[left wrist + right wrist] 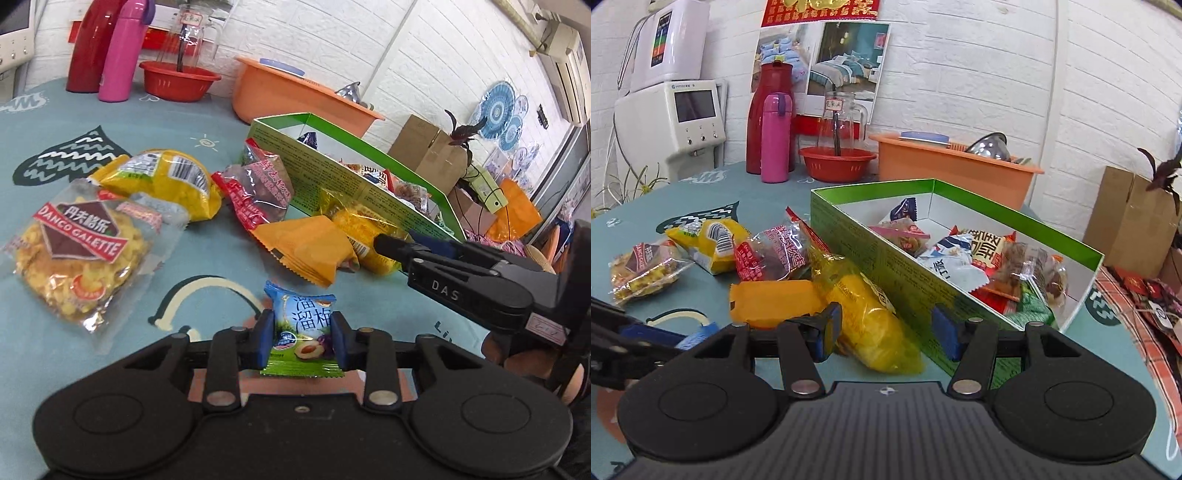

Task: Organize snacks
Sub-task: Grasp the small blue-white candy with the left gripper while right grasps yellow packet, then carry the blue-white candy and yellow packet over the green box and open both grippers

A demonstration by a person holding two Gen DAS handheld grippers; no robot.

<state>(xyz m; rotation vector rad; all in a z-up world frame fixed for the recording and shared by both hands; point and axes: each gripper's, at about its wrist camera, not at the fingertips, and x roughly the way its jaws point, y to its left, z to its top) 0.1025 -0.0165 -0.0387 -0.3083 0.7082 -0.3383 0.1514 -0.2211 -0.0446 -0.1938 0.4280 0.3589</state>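
Snack box on table, loose packets left of it, basin behind it.

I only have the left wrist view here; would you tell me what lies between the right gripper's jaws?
Observer: A yellow packet lies between them; the right gripper is open, its box-side pad off the wrap.
Operator: What is beside that pad?
Observer: The green box wall, close by; contact I cannot tell.
Operator: Is the box's far corner free?
Observer: Yes, bare white floor shows beside a dark blue packet.
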